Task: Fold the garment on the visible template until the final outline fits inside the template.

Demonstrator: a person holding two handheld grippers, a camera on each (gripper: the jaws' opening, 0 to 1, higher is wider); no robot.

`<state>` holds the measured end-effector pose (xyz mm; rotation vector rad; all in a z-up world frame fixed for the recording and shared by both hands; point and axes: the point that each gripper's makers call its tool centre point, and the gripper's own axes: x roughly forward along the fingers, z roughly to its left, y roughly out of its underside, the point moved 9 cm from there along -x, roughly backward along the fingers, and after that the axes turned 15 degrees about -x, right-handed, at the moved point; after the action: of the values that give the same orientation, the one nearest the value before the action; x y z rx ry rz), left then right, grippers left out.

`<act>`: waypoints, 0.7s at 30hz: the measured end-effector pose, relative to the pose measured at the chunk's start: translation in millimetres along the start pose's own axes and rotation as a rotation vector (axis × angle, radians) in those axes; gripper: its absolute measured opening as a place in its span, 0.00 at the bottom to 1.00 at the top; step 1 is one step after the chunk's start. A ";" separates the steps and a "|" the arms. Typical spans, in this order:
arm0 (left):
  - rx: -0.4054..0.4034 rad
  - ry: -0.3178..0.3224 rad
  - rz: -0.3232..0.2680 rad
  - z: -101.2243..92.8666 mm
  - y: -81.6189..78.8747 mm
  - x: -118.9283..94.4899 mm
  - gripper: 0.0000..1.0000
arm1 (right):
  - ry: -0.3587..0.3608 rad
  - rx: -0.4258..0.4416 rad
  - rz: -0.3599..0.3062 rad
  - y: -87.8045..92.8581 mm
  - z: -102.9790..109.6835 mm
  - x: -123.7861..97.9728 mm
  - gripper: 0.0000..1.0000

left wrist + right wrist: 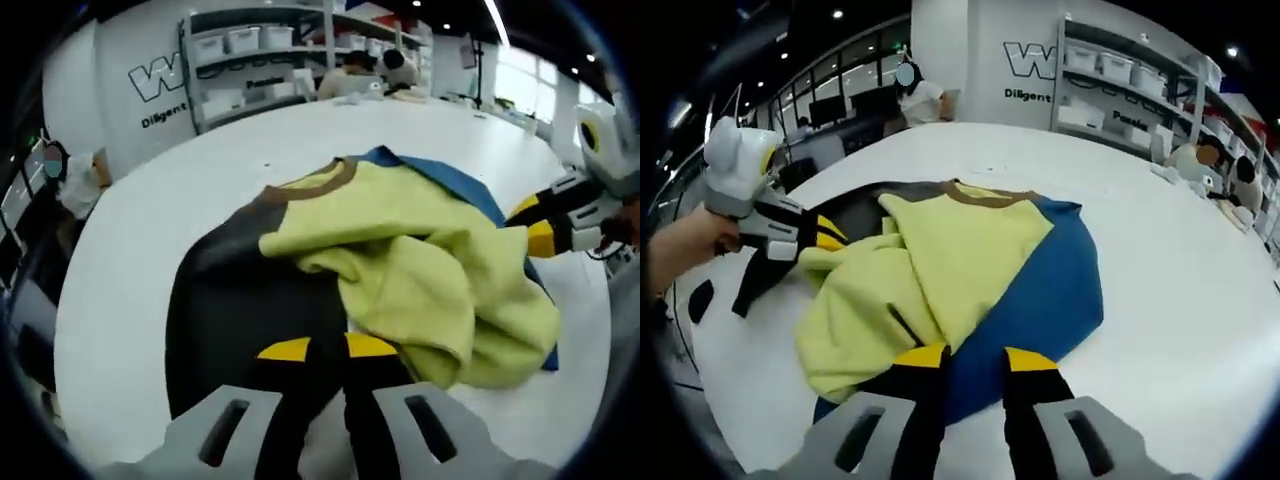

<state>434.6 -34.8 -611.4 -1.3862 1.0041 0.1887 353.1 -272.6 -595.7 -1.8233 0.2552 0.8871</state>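
Note:
A yellow garment [420, 260] with a brown collar lies bunched on a blue template mat [450, 180] on the white table. A dark grey part [230, 300] spreads from the collar toward my left gripper [327, 348], whose jaws stand almost together with that dark cloth between them. In the right gripper view the garment [940, 260] covers the left of the template [1050, 300]. My right gripper [975, 358] is at the near hem, a narrow gap between its jaws showing blue mat. The left gripper [828, 234] shows at the garment's far-left edge, and the right gripper [535, 224] at the garment's right edge.
The round white table [1180, 300] has bare room to the right of the mat. A hand [680, 250] holds the left gripper. A dark strip [745, 285] hangs near the table's left edge. Shelves with bins [260, 60] and seated people [350, 75] are beyond.

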 end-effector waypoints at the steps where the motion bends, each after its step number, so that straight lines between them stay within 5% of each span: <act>1: -0.003 -0.001 -0.006 -0.2 0.0 -0.4 0.08 | -0.004 0.013 -0.009 0.3 -0.1 -2.0 0.12; 11: 0.009 -0.021 -0.016 0.7 -0.3 0.8 0.00 | -0.039 0.118 0.014 11.0 0.1 -0.4 0.14; 18: 0.000 -0.024 -0.021 0.2 0.3 1.1 0.00 | -0.054 0.062 0.040 14.4 19.2 1.7 0.17; 21: -0.012 -0.034 -0.029 -0.4 1.2 0.5 0.00 | -0.016 -0.088 0.081 17.8 18.3 2.5 0.07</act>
<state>433.9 -35.1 -612.6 -1.4035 0.9551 0.1964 336.8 -263.7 -613.4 -1.8977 0.2852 0.9830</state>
